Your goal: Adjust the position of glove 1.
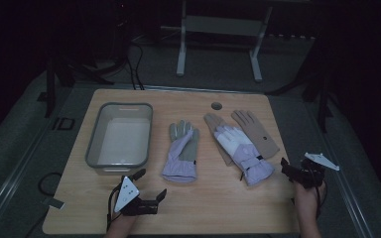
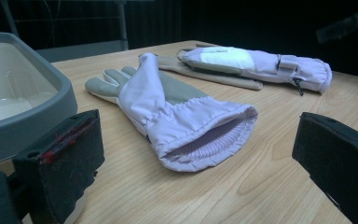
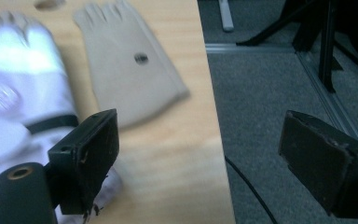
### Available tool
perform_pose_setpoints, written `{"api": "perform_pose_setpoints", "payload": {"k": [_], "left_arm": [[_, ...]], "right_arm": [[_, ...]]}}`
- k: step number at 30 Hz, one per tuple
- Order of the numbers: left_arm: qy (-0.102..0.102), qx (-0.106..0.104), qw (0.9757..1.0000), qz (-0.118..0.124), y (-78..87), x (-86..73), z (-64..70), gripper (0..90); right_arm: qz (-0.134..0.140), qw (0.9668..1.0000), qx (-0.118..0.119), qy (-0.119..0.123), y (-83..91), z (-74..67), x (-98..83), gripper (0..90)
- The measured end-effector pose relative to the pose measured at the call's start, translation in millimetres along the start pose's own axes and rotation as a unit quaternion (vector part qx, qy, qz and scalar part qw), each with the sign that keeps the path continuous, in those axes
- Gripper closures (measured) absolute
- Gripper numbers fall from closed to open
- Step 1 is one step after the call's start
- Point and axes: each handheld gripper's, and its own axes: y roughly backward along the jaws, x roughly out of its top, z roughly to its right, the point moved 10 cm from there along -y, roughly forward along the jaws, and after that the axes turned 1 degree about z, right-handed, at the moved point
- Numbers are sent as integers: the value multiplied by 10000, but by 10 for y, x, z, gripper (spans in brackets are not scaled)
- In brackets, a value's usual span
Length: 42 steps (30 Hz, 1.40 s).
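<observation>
A lavender glove with a grey palm lies flat mid-table, cuff toward me. My left gripper stands open near the table's front edge, below and left of that cuff. In the left gripper view the cuff's mouth lies ahead, between the wide jaws and untouched. A second lavender glove lies across a beige glove; another beige glove lies beside it. My right gripper is open at the table's right edge, just right of that second glove's cuff, nothing held.
A grey bin stands empty on the left half of the table. A round cable hole sits near the far edge. Grey carpet and a cable lie beyond the right table edge. A desk frame stands behind.
</observation>
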Motion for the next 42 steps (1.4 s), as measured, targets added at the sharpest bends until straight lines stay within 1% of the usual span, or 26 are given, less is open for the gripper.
{"api": "perform_pose_setpoints", "payload": {"k": [1,2,8,9,10,11,14,16,17,18,19,21,22,23,25,26,30,31,32,34,37,38,39,40,41,42], "left_arm": [[11,3,10000,-1,1,-1,-3,22],[11,3,10000,-1,1,-1,-3,22],[-5,-3,10000,8,3,0,2,22],[-13,6,10000,5,3,0,3,22],[-12,14,10000,7,3,0,2,22],[1,6,10000,3,1,0,1,22],[14,8,10000,4,2,0,-3,22],[12,8,10000,7,3,0,-2,22],[7,2,10000,3,2,0,0,22],[-3,7,10000,0,2,-1,1,22],[-20,7,10000,-5,1,-1,4,22],[-71,24,10000,-34,-4,-5,10,22],[-71,24,10000,-34,-4,-5,10,22],[-67,18,10000,-22,-2,-3,8,22],[-51,15,10000,-16,-1,-3,8,22],[-42,9,10000,-13,-1,-2,7,22],[-65,2,10000,-31,-4,-5,13,22],[-45,-17,10000,-28,-4,-4,17,22],[-36,-30,10000,-28,-5,-4,21,22],[-43,-17,10000,-26,-4,-4,20,22],[-41,-25,10000,-27,-5,-4,20,22],[-43,-27,10000,-30,-5,-4,21,22],[-50,-34,10000,-33,-5,-5,22,22],[-53,-31,10000,-31,-4,-4,23,22],[-53,-31,10000,-31,-4,-4,23,22],[-54,-36,10000,-27,-4,-4,25,22]], "right_arm": [[3,9996,277,-8,50,-83,136,122],[-7,9995,330,7,67,-107,179,122],[83,9986,425,309,150,-238,452,111],[58,9981,424,441,163,-272,490,111],[-71,9963,610,607,180,-379,554,124],[-85,9954,713,633,185,-425,577,124],[-110,9929,812,861,193,-578,669,133],[-91,9909,981,920,200,-696,735,133],[-91,9909,981,920,200,-696,735,133],[-122,9881,1162,999,208,-813,795,134],[-122,9881,1162,999,208,-813,795,134],[-58,9853,1319,1082,224,-973,901,137],[-58,9853,1319,1082,224,-973,901,137],[-55,9822,1482,1154,233,-1111,962,137],[-66,9811,1546,1165,234,-1160,977,137],[-153,9762,1768,1249,229,-1299,996,136],[-246,9657,2159,1423,215,-1595,1011,136],[-246,9657,2159,1423,215,-1595,1011,136],[-323,9608,2271,1556,198,-1740,991,137],[-379,9581,2324,1632,166,-1875,976,137],[-432,9515,2453,1803,120,-2084,944,137],[-464,9481,2527,1873,106,-2159,926,138],[-464,9481,2527,1873,106,-2159,926,138],[-485,9414,2672,2000,76,-2315,893,162],[-485,9414,2672,2000,76,-2315,893,162],[-550,9354,2796,2095,46,-2437,856,162]]}}
